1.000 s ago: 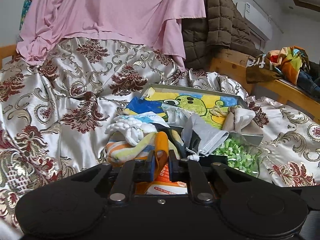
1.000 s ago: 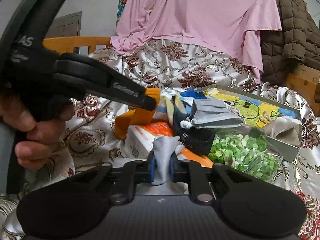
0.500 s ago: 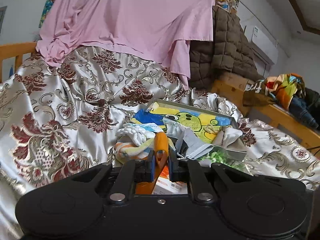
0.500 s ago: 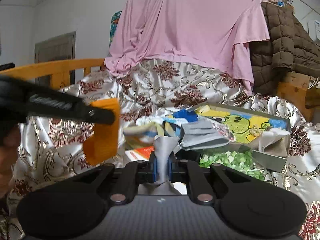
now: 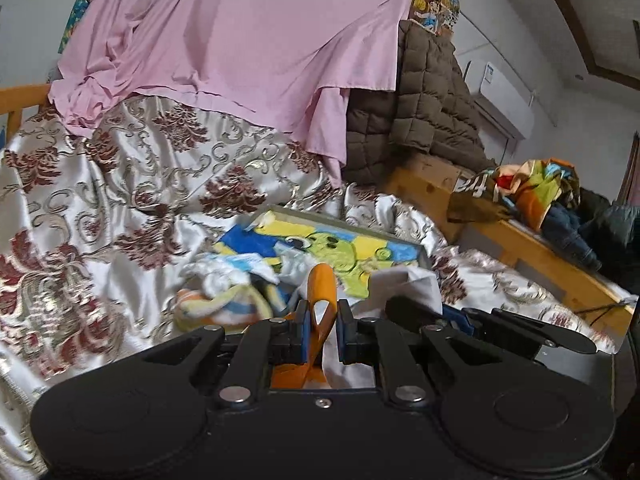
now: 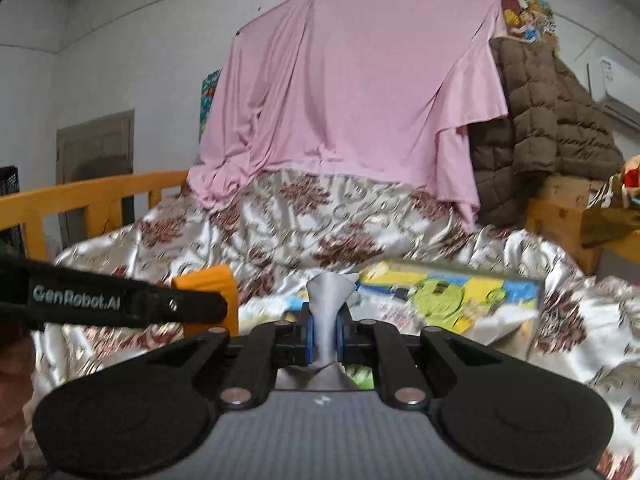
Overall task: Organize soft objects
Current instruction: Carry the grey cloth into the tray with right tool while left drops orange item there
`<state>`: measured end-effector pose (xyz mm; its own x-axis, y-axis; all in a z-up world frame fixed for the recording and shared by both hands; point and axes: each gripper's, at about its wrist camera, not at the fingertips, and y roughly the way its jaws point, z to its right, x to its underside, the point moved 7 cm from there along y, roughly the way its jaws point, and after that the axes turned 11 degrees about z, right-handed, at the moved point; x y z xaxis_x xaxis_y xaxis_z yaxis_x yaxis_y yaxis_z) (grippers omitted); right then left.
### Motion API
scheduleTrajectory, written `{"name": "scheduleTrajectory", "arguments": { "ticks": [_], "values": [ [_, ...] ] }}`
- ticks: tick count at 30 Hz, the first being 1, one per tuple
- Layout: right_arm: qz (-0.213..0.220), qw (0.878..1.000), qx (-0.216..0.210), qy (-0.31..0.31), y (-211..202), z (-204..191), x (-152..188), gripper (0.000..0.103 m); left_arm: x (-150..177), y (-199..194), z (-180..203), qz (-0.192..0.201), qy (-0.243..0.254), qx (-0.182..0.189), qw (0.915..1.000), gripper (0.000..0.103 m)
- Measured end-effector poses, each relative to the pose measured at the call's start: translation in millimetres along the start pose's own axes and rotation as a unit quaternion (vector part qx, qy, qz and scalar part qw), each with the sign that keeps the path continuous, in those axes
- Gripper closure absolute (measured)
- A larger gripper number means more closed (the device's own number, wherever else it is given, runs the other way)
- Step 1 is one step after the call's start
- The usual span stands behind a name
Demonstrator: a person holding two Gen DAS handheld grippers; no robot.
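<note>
Above the bed's (image 5: 132,184) near edge, keep both clamps firm, left gripper (image 5: 319,330) pinching the orange cloth (image 5: 320,284) and right gripper (image 6: 324,330) the grey cloth (image 6: 329,300), and lift them evenly.

Home bedroom, bed (image 6: 100,196), hung sheet (image 6: 352,92)

I count two grippers: my left gripper (image 5: 320,330) and my right gripper (image 6: 325,330). One orange cloth (image 5: 320,284), one grey cloth (image 6: 330,300). One cartoon-printed tray (image 5: 416,246) at centre frame. One pink sheet (image 5: 240,48) and one brown quilted jacket (image 5: 428,112) across the top.
</note>
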<state>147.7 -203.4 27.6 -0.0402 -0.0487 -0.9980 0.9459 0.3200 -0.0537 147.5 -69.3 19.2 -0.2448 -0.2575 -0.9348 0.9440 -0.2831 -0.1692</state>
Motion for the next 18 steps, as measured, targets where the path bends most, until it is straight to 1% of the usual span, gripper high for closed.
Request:
{"name": "scheduleTrajectory", "arguments": {
  "ticks": [3,5,7,10,11,13,18],
  "values": [
    [0.012,1.0,0.014,0.012,15,21,-12,0.091,-9,17,9,0.002,0.0,0.004,1.0,0.09],
    [0.019,0.999,0.027,0.009,30,36,-18,0.091,-15,32,15,0.004,0.011,0.005,0.9999,0.09],
    [0.025,0.999,0.028,0.009,43,47,-20,0.091,-21,48,21,0.006,0.022,0.007,0.9997,0.09],
    [0.034,0.998,0.031,0.041,64,71,-24,0.091,-29,79,26,0.005,0.019,0.009,0.9998,0.09],
    [0.037,0.997,0.036,0.052,70,80,-24,0.091,-31,89,28,0.004,0.02,0.009,0.9997,0.09],
    [0.039,0.997,0.046,0.052,81,95,-22,0.091,-35,110,31,0.003,0.021,0.01,0.9997,0.09],
    [0.035,0.995,0.051,0.082,106,128,-8,0.091,-37,160,40,0.002,0.03,0.014,0.9995,0.09]
  ]
}}
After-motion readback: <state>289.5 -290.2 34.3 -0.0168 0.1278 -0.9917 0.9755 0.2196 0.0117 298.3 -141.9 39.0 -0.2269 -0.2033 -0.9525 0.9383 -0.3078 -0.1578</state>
